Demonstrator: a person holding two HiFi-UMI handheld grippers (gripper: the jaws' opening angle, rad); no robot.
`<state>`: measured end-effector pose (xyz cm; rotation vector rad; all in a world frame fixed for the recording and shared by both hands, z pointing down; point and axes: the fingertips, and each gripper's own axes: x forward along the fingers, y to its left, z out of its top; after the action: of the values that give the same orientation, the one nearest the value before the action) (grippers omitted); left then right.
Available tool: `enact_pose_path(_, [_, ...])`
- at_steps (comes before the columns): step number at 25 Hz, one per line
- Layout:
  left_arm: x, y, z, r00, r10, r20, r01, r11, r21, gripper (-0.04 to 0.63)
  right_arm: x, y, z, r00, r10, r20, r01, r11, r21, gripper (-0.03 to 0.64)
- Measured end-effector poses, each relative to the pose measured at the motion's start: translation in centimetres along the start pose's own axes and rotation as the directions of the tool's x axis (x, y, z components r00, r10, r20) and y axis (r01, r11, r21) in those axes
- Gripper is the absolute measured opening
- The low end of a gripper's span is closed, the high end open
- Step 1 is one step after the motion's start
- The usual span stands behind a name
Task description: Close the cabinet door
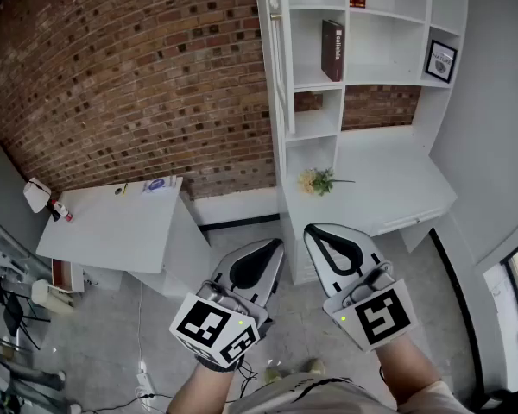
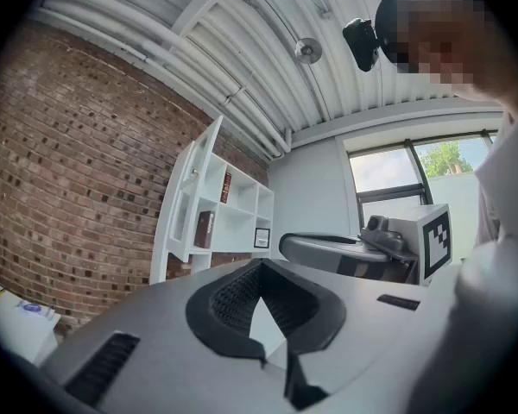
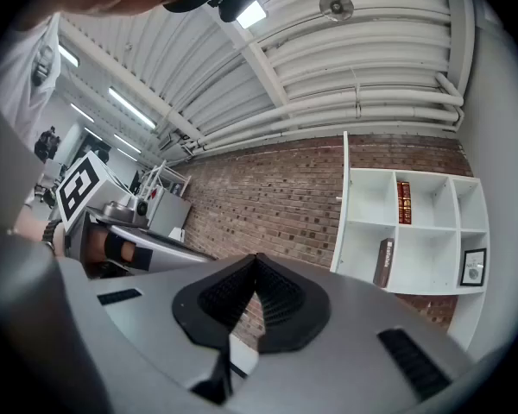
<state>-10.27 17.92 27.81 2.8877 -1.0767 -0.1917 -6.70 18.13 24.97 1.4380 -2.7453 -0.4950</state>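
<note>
A: What is seen closest?
B: The left tongs [image 1: 263,253] and the right tongs [image 1: 321,235] are held side by side. Both are shut tight, and nothing is held in them.
A: Where is the cabinet door [image 1: 279,67]?
B: It is seen farther off, swung open at the left edge of the white cabinet [image 1: 388,54], above the tabletop [image 1: 397,184]. It is kept well apart from both tongs.

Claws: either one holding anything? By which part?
Nothing held. Left claw and right claw are both shut and empty, away from the open cabinet door.
</note>
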Motion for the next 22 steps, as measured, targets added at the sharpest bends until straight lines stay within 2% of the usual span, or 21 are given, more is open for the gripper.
enact_pose_path(9, [0.7, -0.8, -0.1, 1.0, 0.004, 0.0, -0.004, 1.0, -0.003, 0.011, -1.1, -0.8, -0.6, 1.0, 0.001, -0.01, 0.0, 1.0, 0.019, 0.017])
enact_pose_path(14, [1.0, -1.2, 0.8, 1.0, 0.025, -0.004, -0.025, 1.0, 0.0, 0.011, -2.2, -2.0, -0.1, 1.0, 0.006, -0.019, -0.004, 0.998, 0.069, 0.018])
enact_pose_path(17, [1.9, -0.6, 1.8, 0.999, 0.051, 0.011, -0.051, 0.999, 0.019, 0.011, -2.7, -3.8, 0.3, 1.0, 0.025, 0.002, -0.025, 0.999, 0.034, 0.02])
enact_pose_path(22, [2.3, -1.2, -0.6, 0.997, 0.078, -0.011, -0.078, 0.997, 0.025, 0.011, -4.0, -4.0, -2.1, 0.999, 0.036, -0.001, -0.036, 0.998, 0.042, 0.02])
